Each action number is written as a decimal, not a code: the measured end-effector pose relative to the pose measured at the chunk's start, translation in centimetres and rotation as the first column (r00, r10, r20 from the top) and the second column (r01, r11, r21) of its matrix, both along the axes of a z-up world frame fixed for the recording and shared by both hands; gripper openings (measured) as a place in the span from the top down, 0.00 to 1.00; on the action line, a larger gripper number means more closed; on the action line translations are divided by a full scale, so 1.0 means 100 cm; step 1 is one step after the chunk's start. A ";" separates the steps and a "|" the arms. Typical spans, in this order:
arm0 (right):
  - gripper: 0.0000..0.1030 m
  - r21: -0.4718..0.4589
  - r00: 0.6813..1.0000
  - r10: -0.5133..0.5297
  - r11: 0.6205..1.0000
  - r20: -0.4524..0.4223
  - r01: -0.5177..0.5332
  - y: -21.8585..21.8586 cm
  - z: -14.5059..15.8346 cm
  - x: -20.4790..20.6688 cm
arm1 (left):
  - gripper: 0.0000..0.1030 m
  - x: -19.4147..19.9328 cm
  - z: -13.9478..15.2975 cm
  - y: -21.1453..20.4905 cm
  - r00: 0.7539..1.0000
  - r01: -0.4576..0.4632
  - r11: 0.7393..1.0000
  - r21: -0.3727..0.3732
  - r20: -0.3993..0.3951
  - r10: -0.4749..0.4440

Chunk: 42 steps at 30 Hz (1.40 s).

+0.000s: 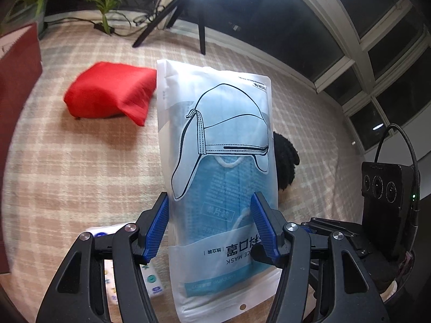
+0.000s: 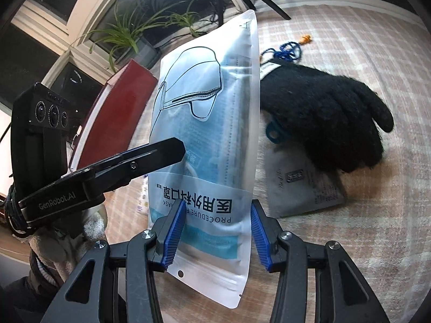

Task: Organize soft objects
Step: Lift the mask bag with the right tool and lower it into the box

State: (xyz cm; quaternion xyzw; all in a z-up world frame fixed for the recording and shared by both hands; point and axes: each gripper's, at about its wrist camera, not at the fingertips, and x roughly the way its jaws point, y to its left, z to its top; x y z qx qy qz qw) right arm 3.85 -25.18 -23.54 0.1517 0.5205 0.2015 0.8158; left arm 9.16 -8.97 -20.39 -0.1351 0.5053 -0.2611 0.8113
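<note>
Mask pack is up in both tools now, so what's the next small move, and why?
Probably carry the mask pack clear of the black glove before lowering it. Both the left tool and right tool grip its edges, and it hangs above the plaid cloth right beside the glove.

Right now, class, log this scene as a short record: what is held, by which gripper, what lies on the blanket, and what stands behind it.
held item: face mask pack, upright, off the blanket
left gripper: shut on the pack's sides
right gripper: shut on the pack lower down
on plaid blanket: red fabric bundle, black glove, grey packet under the glove
background: potted plants, tripod, windows
</note>
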 end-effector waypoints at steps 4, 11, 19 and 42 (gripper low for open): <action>0.57 0.006 1.000 0.015 1.000 0.024 -0.015 0.011 0.013 -0.001 | 0.43 -0.004 0.013 0.014 0.999 -0.022 1.000 -0.008 0.028 0.022; 0.57 0.013 0.996 0.061 0.998 0.070 -0.062 0.043 0.042 0.004 | 0.43 -0.007 0.039 0.050 0.994 -0.071 0.997 -0.031 0.076 0.073; 0.57 0.016 0.983 0.139 0.990 0.117 -0.142 0.103 0.072 0.018 | 0.43 -0.011 0.061 0.113 0.980 -0.152 0.987 -0.051 0.121 0.157; 0.57 0.024 0.956 0.273 0.961 0.109 -0.277 0.287 0.076 0.072 | 0.41 0.022 0.062 0.285 0.954 -0.283 0.959 -0.008 0.101 0.282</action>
